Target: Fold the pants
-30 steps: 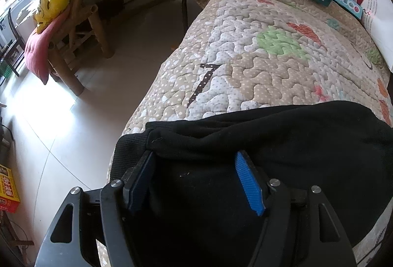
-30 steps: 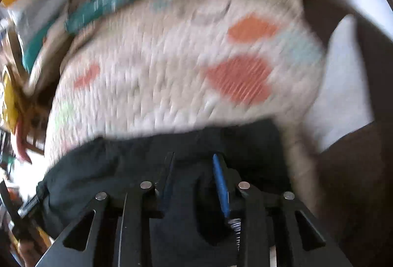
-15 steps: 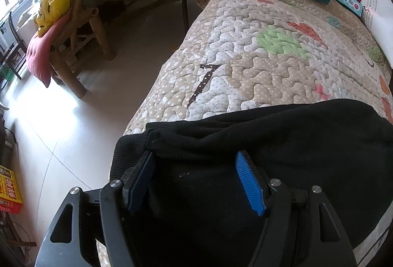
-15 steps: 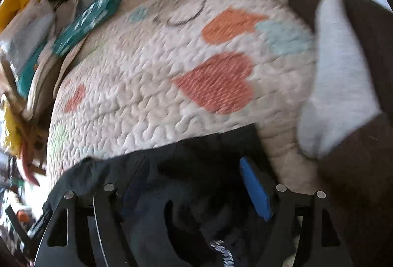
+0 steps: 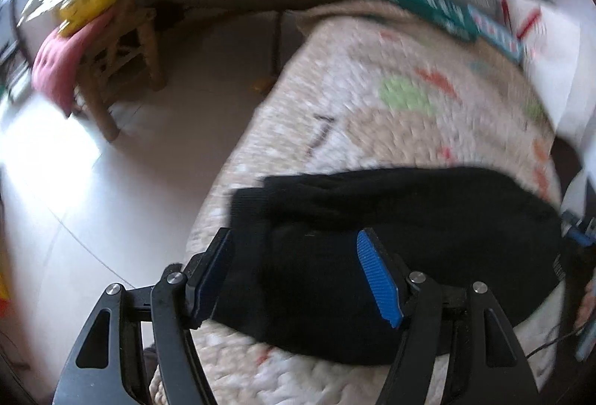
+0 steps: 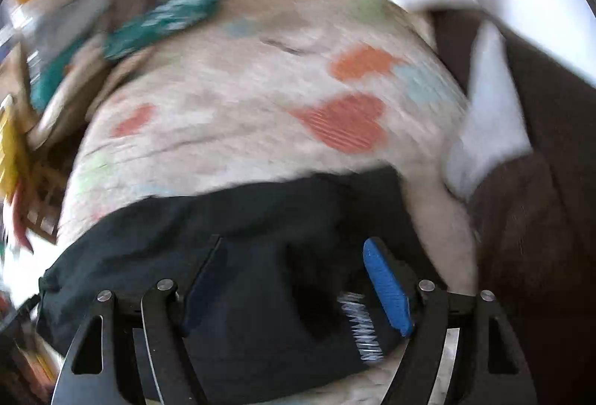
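The black pants (image 5: 391, 215) lie folded in a wide bundle on the quilted bedspread (image 5: 372, 129), near its front edge. My left gripper (image 5: 294, 259) is open, its blue pads apart over the left end of the bundle, raised off it. In the right wrist view the pants (image 6: 242, 237) stretch across the quilt (image 6: 242, 99). My right gripper (image 6: 294, 274) is open above their right end, with a white printed label (image 6: 359, 326) showing between the fingers. Both views are blurred by motion.
The pale floor (image 5: 123, 181) drops off left of the bed. A wooden chair (image 5: 111, 43) with yellow and pink items stands far left. A teal box (image 5: 417, 6) and white paper (image 5: 551, 32) lie at the bed's far end. A dark brown surface (image 6: 540, 200) and white cloth (image 6: 484, 129) lie to the right.
Both grippers have let go and pulled back and up from the pants. The right gripper opened from nearly shut. The folded bundle stays on the quilt.
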`<state>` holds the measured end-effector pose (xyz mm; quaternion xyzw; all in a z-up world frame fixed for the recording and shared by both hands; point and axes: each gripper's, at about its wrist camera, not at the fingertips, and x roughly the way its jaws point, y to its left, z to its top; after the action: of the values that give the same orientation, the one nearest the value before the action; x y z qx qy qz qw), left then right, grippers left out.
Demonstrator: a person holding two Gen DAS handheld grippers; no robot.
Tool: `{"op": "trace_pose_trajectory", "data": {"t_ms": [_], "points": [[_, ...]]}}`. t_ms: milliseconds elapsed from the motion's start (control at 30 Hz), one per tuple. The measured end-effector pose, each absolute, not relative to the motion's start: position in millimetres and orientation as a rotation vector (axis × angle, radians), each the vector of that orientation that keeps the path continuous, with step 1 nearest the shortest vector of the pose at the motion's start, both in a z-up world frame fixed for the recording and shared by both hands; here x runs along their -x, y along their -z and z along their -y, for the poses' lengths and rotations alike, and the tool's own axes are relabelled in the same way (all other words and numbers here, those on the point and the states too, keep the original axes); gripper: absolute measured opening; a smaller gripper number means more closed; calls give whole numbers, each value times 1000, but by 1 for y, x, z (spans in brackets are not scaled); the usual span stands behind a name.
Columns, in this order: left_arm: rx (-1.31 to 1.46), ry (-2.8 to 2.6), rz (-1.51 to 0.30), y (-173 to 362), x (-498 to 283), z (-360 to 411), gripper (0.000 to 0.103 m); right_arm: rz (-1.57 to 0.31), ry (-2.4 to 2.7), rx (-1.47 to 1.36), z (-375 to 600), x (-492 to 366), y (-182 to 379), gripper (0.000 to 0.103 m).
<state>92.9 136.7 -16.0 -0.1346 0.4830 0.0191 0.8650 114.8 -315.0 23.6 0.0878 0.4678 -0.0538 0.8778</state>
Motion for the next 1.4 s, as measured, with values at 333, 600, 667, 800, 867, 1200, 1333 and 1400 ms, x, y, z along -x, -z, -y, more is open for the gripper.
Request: {"op": "trace_pose_trajectory", "data": {"t_ms": [333,600,667,800,867,1200,1333,1400], "points": [[626,-147,-969,29,-53,-208,68,-1043,-476,140,107,-167,-22,80],[642,-150,-1025,53,-67,-194,68,-1087,-700,351,-13,-174,-2,80],[631,-153,-1048,57,-73,-189,68,-1086,-709,362,-23,-175,2,80],[674,-160,-1120,72,-80,-190,68,-1113,-739,380,-39,-182,10,80],[735,-153,-1125,77,-77,-197,67,-1133,-768,405,-50,-183,15,80],[778,-159,-1128,80,-72,-203,63,-1244,-888,477,-89,-197,44,80],[768,-163,-1120,78,-72,-202,63,-1275,-932,522,-110,-201,57,77],[756,-163,-1124,78,-72,-200,63,-1304,-979,509,-118,-200,58,69]]}}
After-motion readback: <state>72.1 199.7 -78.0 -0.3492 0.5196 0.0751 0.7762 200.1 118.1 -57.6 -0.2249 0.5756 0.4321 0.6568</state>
